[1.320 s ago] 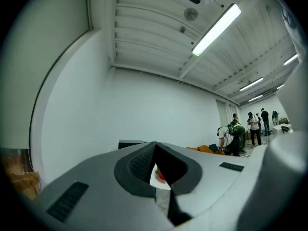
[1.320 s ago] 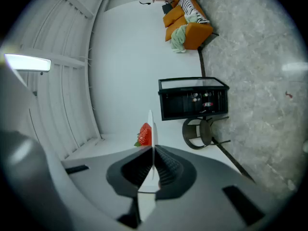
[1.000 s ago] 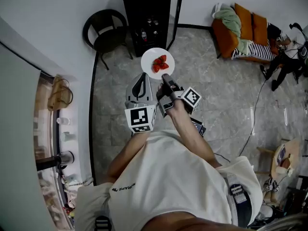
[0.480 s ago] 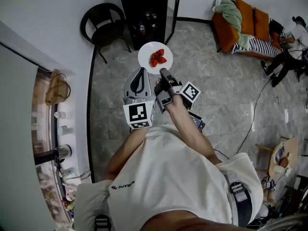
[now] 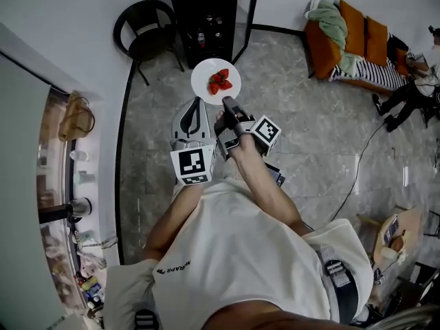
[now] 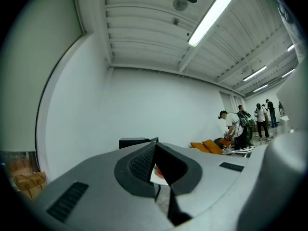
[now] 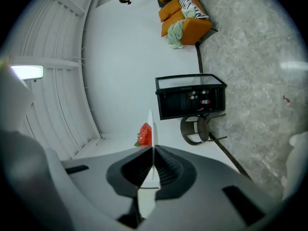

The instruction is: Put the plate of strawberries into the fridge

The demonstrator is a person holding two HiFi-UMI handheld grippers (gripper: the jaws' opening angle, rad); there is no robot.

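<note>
The right tongs [image 5: 225,102] clamp the rim of a round white plate [image 5: 206,89] of red strawberries [image 5: 220,82], held above the grey stone floor [image 5: 309,129] near a black fridge [image 5: 206,19]. The left tongs [image 5: 196,103] are clenched, empty.

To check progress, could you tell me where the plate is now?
In the head view, the plate sits upper centre, gripped by the right gripper, just before the fridge.

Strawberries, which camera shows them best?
Head view: the strawberries lie in full sight from above on the plate. Right gripper view shows the plate edge-on with one of them showing. Left gripper view catches only a red sliver past its jaws.
</note>
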